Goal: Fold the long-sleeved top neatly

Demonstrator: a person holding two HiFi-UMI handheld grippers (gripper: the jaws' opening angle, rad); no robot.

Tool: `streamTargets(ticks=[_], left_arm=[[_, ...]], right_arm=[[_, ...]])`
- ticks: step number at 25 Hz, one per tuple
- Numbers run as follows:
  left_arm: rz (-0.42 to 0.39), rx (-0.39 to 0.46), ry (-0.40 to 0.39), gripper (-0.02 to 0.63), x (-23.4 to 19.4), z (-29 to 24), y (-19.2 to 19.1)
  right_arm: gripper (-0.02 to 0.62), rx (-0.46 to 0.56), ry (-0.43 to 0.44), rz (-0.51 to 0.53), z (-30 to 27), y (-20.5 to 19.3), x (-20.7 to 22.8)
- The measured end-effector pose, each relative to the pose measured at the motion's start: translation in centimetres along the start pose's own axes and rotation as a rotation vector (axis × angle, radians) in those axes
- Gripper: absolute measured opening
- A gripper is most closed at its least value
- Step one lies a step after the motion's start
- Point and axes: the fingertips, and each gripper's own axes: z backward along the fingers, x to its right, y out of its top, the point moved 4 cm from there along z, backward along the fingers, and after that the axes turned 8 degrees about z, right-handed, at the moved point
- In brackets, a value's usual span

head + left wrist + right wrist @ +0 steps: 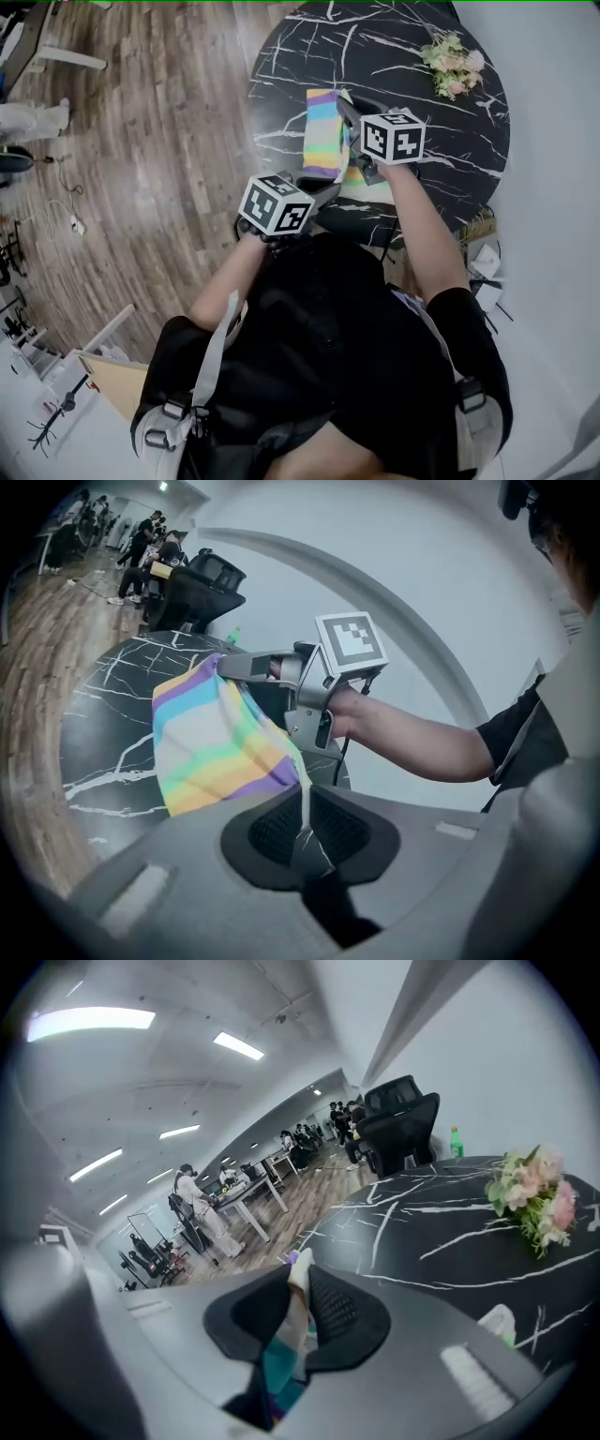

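Presently, at centre left of the head view, the left gripper (pixel 322 187) sits near the table (pixel 300 56) rim. Its own view shows the left gripper (pixel 302 829) with jaws closed tight on a thin pale edge of the top (pixel 220 742).

From that pinch the striped top (pixel 324 131) runs up and right across the frame to the right gripper (pixel 349 111). That line is the long axis of the held edge. The rest of the cloth hangs below it, over the table (pixel 103 724). Whether the lower hem touches the marble cannot be told.

The right gripper (pixel 298 1309) has its jaws clamped on a bunched fold of the top (pixel 281 1365), thicker than the left's bite. The left gripper view confirms the right gripper (pixel 230 665) gripping the upper corner.

Judgement: the next move is a lay-down or fold onto the table (pixel 450 1232), which lies ahead of and below both tools. The right gripper is further over it. Flowers (pixel 455 64) at upper right stand well apart.
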Motion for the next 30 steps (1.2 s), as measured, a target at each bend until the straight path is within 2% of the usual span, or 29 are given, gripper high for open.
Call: streamTargets(ticks=[5,17,18,20,21,30], left_arm=[[-0.008,-0.032,0.025,0.032,2.4,-4.5,0.1],[-0.055,-0.119,0.05,0.046,6.5,-13.8,-0.5],[-0.051,-0.126,0.05,0.071,6.7,-14.3,-0.8],[-0.039,-0.137,0.052,0.144,7.0,-14.9,-1.3],[-0.034,-0.139,0.055,0.162,7.2,-15.1,-1.5],[0.0,-0.089,0.074,0.166,6.8,-14.8,-1.9]], right_arm=[[0.054,-0.01,-0.022,-0.024,3.2,-2.0,4.4],[0.053,-0.02,-0.049,-0.057,8.6,-5.3,11.7],[0.064,-0.03,-0.066,-0.048,8.9,-5.8,12.1],[0.159,-0.052,-0.091,-0.011,9.4,-6.5,12.7],[0.177,-0.059,-0.093,0.007,9.7,-6.7,12.9],[0.183,-0.035,-0.086,0.04,11.6,-6.5,12.6]])
